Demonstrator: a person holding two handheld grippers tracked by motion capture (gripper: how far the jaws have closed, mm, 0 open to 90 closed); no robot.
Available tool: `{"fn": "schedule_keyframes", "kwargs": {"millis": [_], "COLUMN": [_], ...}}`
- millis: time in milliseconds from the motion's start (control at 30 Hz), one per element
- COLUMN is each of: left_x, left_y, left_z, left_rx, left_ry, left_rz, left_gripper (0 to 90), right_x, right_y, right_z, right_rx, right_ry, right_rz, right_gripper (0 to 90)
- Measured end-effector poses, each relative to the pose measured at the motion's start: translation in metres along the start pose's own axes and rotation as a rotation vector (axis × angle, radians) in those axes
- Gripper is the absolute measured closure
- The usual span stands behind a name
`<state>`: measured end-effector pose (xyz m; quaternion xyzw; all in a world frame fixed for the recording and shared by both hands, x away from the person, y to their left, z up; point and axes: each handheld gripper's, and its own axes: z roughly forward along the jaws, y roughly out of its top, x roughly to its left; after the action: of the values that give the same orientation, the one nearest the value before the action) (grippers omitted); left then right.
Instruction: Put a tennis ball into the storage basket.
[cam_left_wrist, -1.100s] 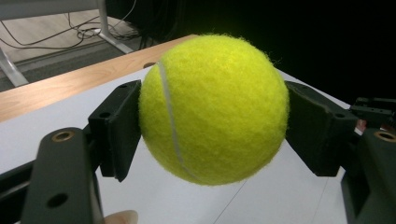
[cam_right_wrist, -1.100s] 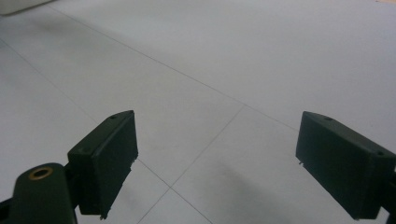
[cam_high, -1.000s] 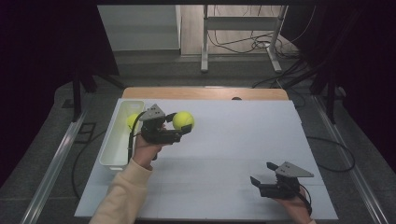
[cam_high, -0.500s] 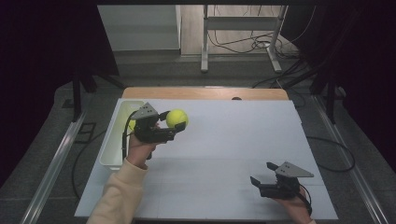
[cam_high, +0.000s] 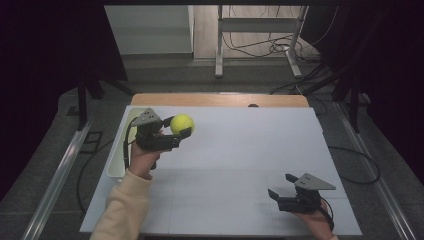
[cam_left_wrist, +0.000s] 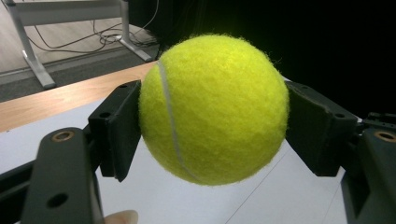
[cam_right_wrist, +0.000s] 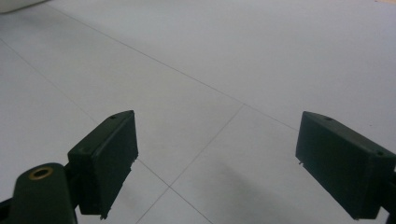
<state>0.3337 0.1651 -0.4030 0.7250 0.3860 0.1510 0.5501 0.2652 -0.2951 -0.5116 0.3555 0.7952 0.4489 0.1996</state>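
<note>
Desk (cam_high: 240, 170) surface nearest the person carries the right gripper (cam_high: 281, 192), held low at the near right corner with jaws released and nothing between them; bare white panels are seen past them in the right gripper view. Farther off, at the left, the left gripper (cam_high: 184, 131) is raised clear of the desk, jaws pointing right, clenched on the tennis ball (cam_left_wrist: 212, 109), which is pressed at both flanks. The white bin (cam_high: 116, 162) lies just left of and behind that hand, well apart from the right gripper. The left forearm is angled up from the near edge.
</note>
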Motion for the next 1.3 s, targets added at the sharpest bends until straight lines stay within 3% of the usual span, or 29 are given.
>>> {"fn": "schedule_keyframes", "kwargs": {"millis": [900, 1300], "left_x": [0.017, 0.029], "left_y": [0.001, -0.005], "left_z": [-0.02, -0.036], "left_rx": [-0.033, -0.028], "left_ry": [0.039, 0.086], "left_rz": [-0.042, -0.045], "left_gripper": [25.9, 25.8], "right_x": [0.0, 0.0], "right_y": [0.0, -0.001], "right_z": [0.0, 0.0], "right_rx": [0.001, 0.006], "right_ry": [-0.002, -0.007], "right_rz": [0.003, 0.006], "right_gripper": [13.5, 13.6]}}
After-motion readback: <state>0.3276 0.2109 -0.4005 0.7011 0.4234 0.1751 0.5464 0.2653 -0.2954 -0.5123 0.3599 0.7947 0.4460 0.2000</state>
